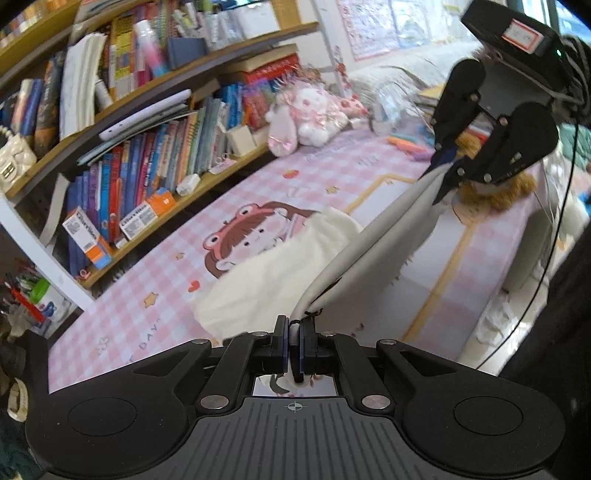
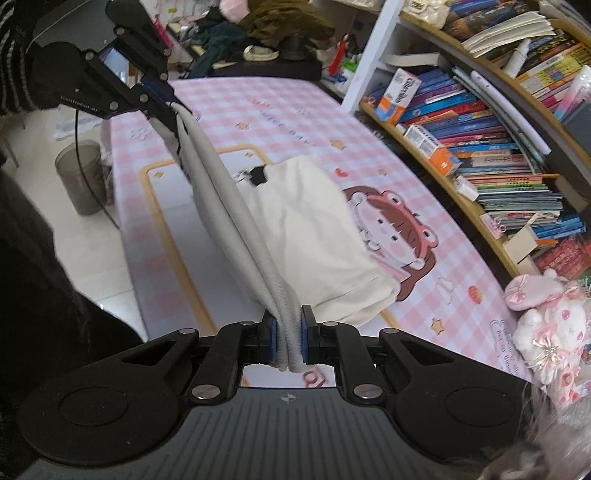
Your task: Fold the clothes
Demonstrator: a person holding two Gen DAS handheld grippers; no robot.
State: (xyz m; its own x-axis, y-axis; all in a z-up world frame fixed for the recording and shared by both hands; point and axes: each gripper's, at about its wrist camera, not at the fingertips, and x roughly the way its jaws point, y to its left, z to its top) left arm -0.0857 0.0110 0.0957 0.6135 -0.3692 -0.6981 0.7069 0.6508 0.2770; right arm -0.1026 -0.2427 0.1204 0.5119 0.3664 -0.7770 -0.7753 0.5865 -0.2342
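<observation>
A grey garment is stretched taut between my two grippers above the table, doubled into a band; it also shows in the right wrist view. My left gripper is shut on one end of it. My right gripper is shut on the other end, and appears in the left wrist view at the upper right. My left gripper appears in the right wrist view at the upper left. A folded cream garment lies on the pink checked tablecloth under the grey band; it also shows in the left wrist view.
A bookshelf full of books runs along the far side of the table. A pink and white plush toy sits at one table end, beside a brown plush. A grey bin stands on the floor. Piled clothes lie beyond the table.
</observation>
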